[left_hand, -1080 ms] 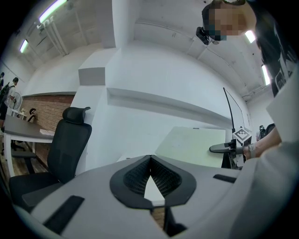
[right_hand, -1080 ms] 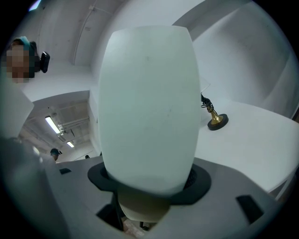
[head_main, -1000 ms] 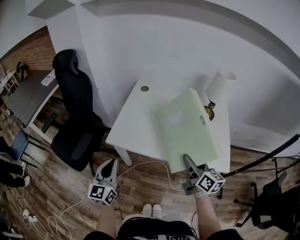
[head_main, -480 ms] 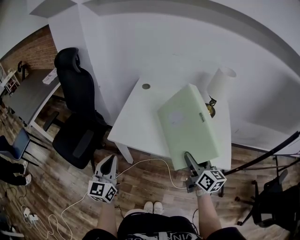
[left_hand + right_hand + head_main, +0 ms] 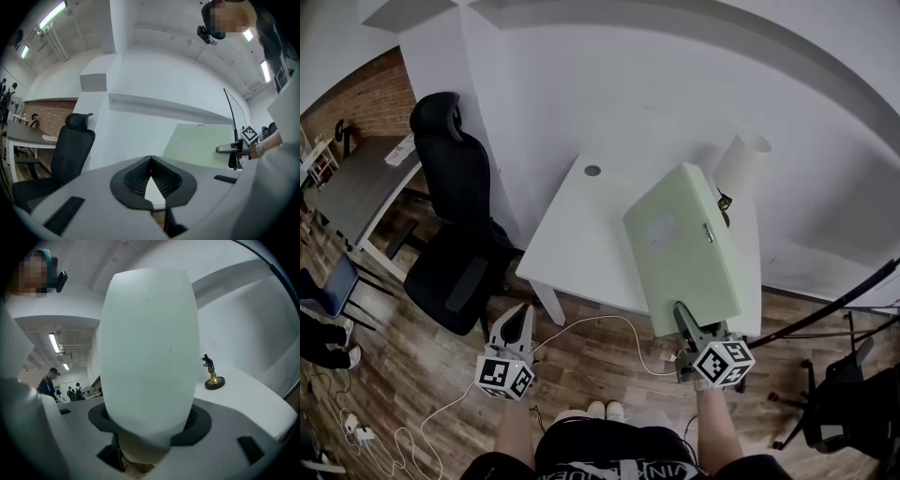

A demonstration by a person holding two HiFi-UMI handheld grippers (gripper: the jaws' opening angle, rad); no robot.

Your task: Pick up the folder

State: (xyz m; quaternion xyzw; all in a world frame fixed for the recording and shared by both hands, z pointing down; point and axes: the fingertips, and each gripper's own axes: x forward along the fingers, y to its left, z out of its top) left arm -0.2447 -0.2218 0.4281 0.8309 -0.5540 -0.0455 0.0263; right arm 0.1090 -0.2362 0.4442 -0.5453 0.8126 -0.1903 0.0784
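The pale green folder point(image 5: 684, 244) is tilted over the right half of the white desk point(image 5: 577, 244), its far end near the lamp point(image 5: 741, 161). My right gripper point(image 5: 682, 317) is shut on the folder's near edge, off the desk's front. In the right gripper view the folder point(image 5: 150, 348) fills the space between the jaws and hides most of what lies ahead. My left gripper point(image 5: 522, 317) hangs over the floor left of the desk, shut with nothing in it. In the left gripper view its tips meet, and the folder point(image 5: 197, 143) shows at the right.
A black office chair point(image 5: 455, 234) stands left of the desk. A small gold figurine point(image 5: 213, 376) sits on the desk by the lamp. A white cable point(image 5: 591, 328) loops on the wooden floor under the desk's front. A dark stand point(image 5: 834, 314) slants at the right.
The folder has rolled with the right gripper, and its far end has swung a little towards the lamp. The left gripper has stayed in place.
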